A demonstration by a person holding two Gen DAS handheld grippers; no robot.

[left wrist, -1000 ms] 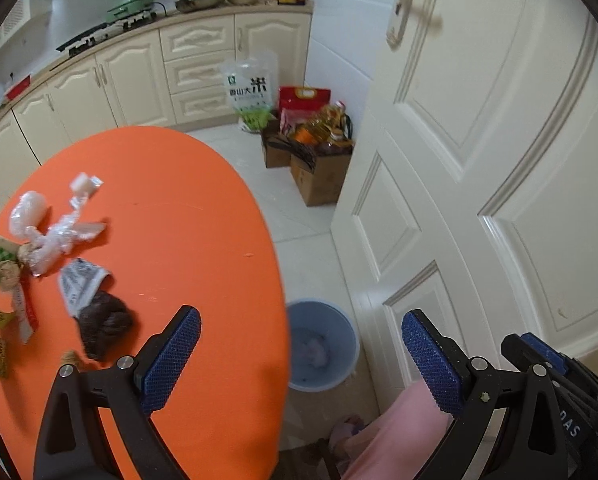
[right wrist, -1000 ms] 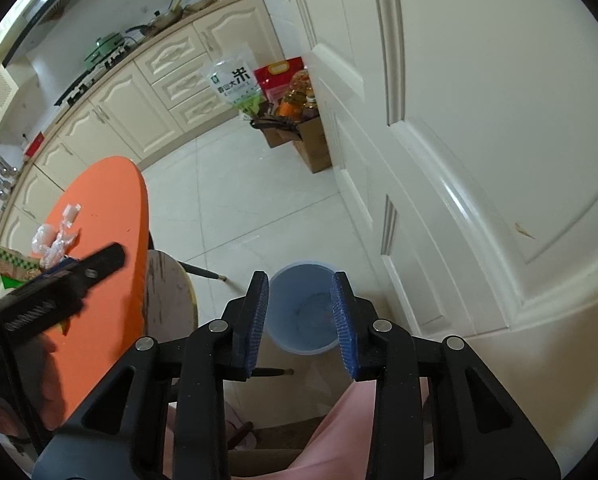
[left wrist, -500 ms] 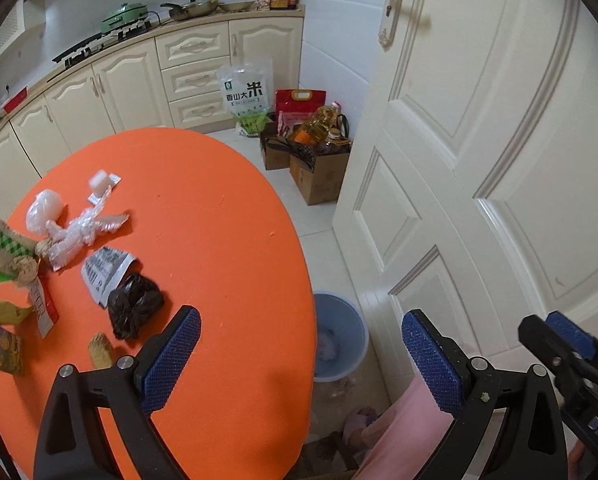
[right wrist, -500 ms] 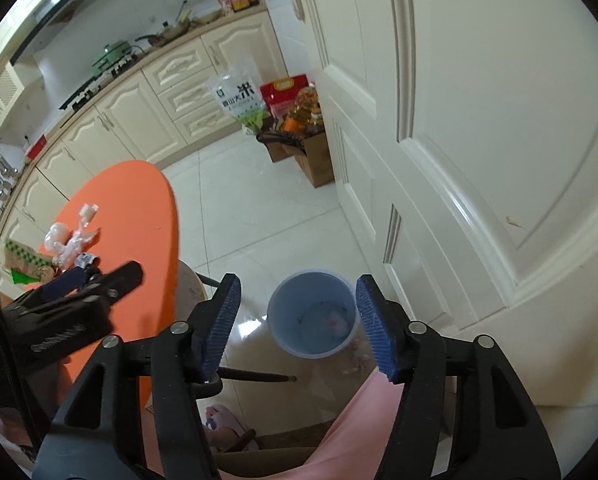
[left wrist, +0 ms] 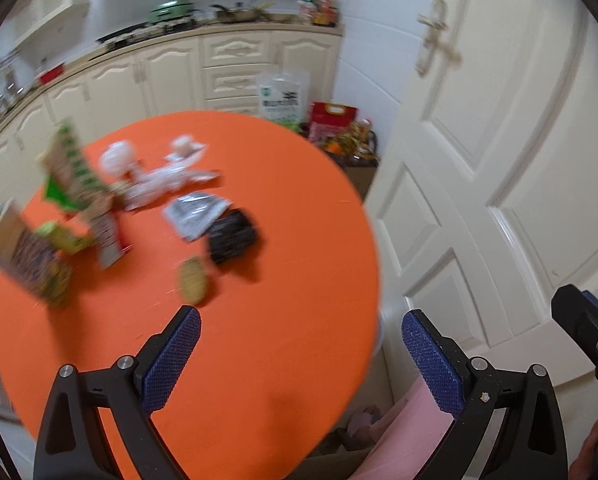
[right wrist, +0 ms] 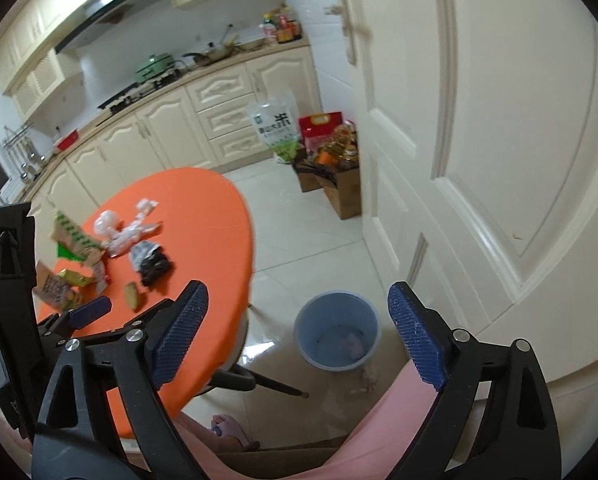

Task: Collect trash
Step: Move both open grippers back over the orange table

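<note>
Left gripper (left wrist: 299,354) and right gripper (right wrist: 297,330) both spread wide, empty. Trash pile (right wrist: 139,248) left of frame on orange table (right wrist: 215,216). Blue bin (right wrist: 337,330) lower centre holds few scraps. Most collecting left.

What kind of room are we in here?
Most likely a home kitchen: cream cabinets under a counter, a green pot on the black stove, and a range hood above.

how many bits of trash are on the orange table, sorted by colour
White or clear: 3, the tissue wad, the small wrapper, the clear plastic
Silver: 1, the foil packet
Black: 1, the black bag
Green or brown printed: 3, the green-striped pack, the yellow-green pack, the brown box
Red and white: 1, the label strip
Tan: 1, the small scrap
Total: 10
</note>
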